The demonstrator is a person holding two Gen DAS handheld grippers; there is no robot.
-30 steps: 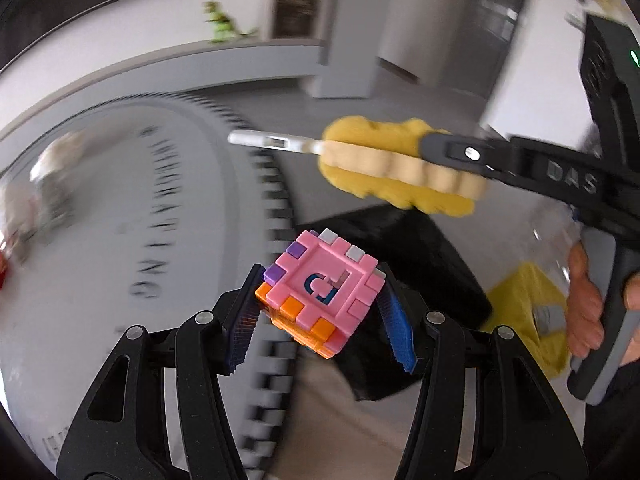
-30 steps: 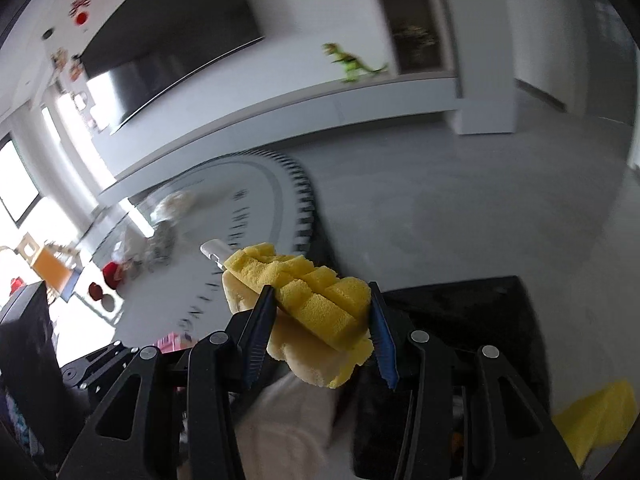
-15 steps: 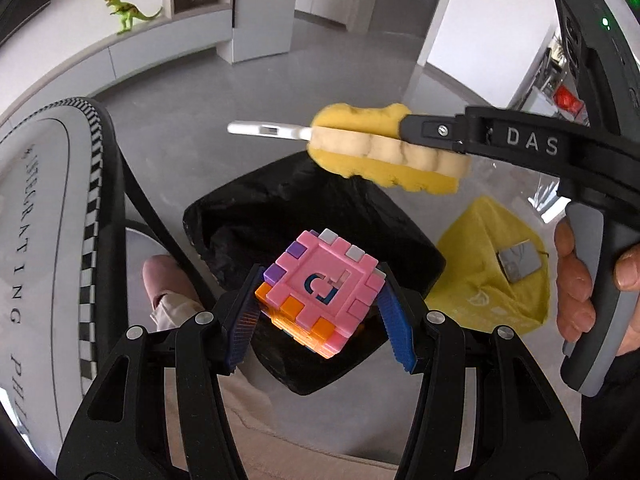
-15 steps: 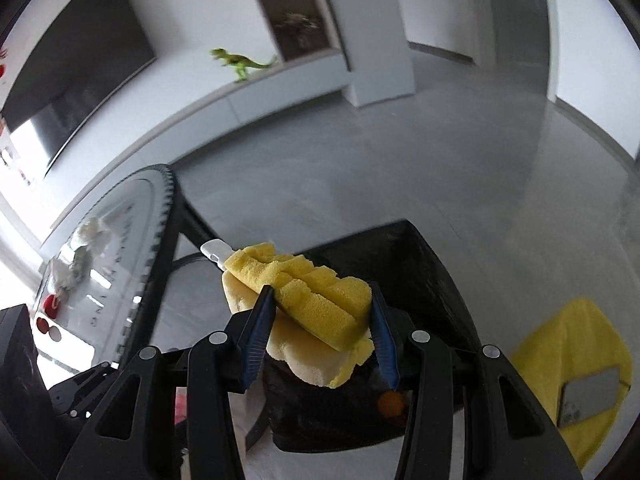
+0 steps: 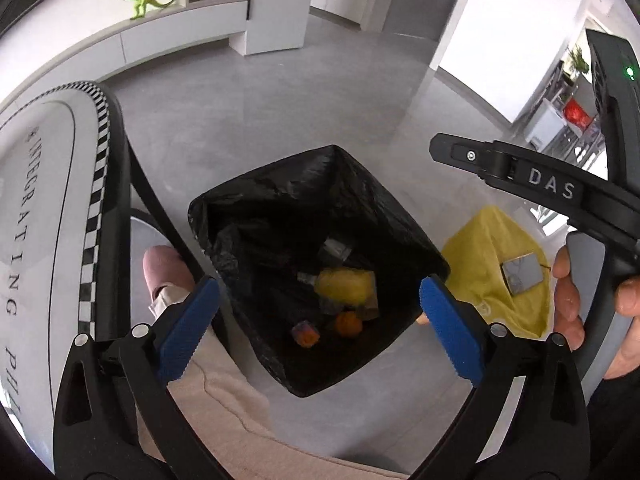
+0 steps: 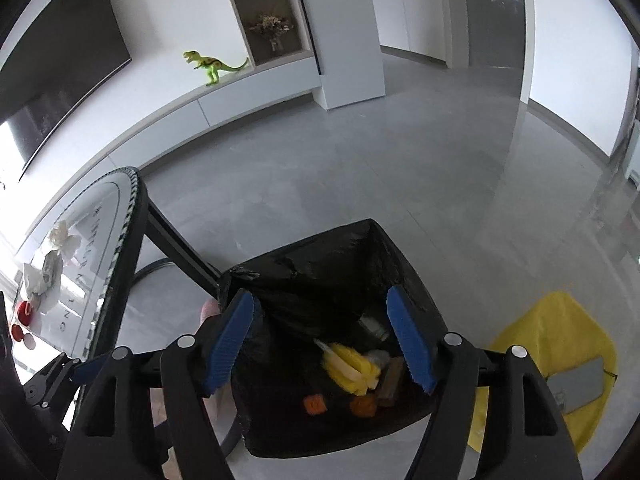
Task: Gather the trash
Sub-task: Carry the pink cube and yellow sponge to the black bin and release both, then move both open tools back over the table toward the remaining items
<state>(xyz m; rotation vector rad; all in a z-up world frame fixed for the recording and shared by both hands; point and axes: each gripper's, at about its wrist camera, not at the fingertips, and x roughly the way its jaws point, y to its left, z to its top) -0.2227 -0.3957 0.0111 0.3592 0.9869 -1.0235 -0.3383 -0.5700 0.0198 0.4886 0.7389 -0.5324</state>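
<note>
- Left wrist view looked straight down into the bin point(image 5: 320, 240), lined with a black bag and set mid-frame on the grey floor; the left gripper point(image 5: 320, 320) hung over it with jaws spread wide, having just been opening, and nothing sat between its blue pads.
- Right wrist view showed the right gripper point(image 6: 320, 344) parted too, having just been opening; its jaws were empty above the same bin point(image 6: 340, 280).
- Down in the bag lay the yellow sponge point(image 5: 344, 284), the small pink-and-orange block cube point(image 5: 305, 333) and a round orange thing point(image 5: 349, 323); a grey wrapper-like scrap showed behind them, too dim to name.
- I'd judge the sponge soft and light, best pinched across its middle; the cube looked stiff, light and knobbly, easy to take by opposite flat faces.
- A yellow bag point(image 5: 492, 272) lay on the floor at the right of the frame, just beside the bin, with a grey square object point(image 5: 522, 272) resting on it.
- At the left of the right wrist view, on the table point(image 6: 100, 216), crumpled white scraps point(image 6: 52, 264) waited; likely the next trash.
</note>
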